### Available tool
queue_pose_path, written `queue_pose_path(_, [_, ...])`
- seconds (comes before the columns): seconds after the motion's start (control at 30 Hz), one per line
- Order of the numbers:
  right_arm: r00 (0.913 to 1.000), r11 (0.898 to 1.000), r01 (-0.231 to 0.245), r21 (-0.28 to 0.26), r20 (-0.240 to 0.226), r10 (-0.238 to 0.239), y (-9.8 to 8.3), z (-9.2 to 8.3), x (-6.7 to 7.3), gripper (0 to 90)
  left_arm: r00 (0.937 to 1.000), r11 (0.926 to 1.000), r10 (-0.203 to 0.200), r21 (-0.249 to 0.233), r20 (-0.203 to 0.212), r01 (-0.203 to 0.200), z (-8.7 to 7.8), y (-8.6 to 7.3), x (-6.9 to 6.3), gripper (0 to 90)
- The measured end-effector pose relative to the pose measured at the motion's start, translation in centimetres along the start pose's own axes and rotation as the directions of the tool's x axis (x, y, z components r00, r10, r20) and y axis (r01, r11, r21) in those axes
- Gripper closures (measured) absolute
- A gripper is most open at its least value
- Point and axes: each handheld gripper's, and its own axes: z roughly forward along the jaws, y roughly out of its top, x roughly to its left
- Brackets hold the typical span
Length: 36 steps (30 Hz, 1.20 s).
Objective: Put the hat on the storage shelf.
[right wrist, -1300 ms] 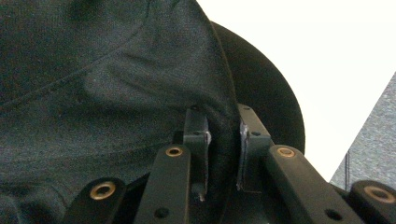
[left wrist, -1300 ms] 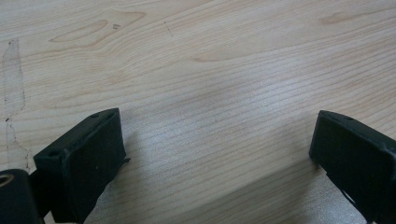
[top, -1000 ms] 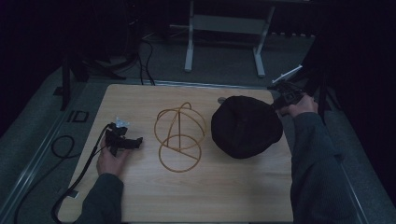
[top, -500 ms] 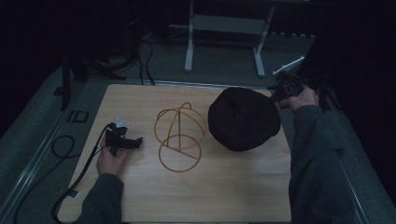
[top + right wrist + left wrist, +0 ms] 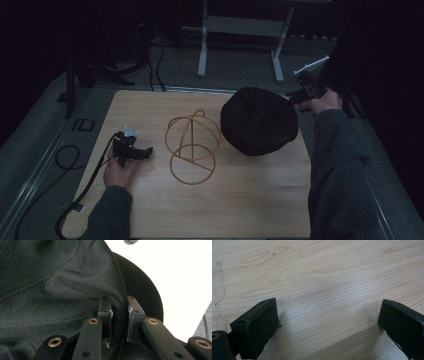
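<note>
Lifting: the black cap (image 5: 259, 120) is pinched at its edge and hangs tilted at the right of the high view, over the far right part of the wooden table (image 5: 240, 200)
Right gripper: right gripper (image 5: 295, 98) sits at the upper right of the high view; in the right gripper view its jaws are clamped tight on a fold of the cap's cloth (image 5: 120, 305)
Left gripper: left gripper (image 5: 142, 152) rests low at the left of the high view; in the left gripper view its jaws stand wide apart with bare wood between them, holding nothing
Stand: the brass wire hat stand (image 5: 192, 147) is at the middle of the high view, just left of the cap and apart from it
Step in hand: by my reading, carrying the cap toward the stand
Next move calls for: likely swinging the cap leftward above the stand's dome, opening side down, then lowering it squarely so the wire frame does not tip
</note>
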Motion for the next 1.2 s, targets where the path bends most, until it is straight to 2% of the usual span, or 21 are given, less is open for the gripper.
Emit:
queue_pose_path(0.7, [0.9998,1.000,0.018,-0.025,-0.003,-0.018,1.2,-2.0,1.7,77.8,1.0000,1.0000,0.000,-0.002,0.000,0.000,0.0,0.0,0.0,2.9])
queue_pose_path(0.93, [0.9991,0.999,0.033,-0.021,-0.027,-0.033,1.8,-2.0,2.7,77.8,1.0000,1.0000,0.000,-0.002,0.000,0.000,0.0,0.0,0.0,2.9])
queue_pose_path(1.2, [0.9980,0.998,0.037,-0.048,-0.049,-0.039,2.1,-2.4,3.3,77.8,1.0000,1.0000,0.000,-0.002,0.000,0.000,0.0,0.0,0.0,2.9])
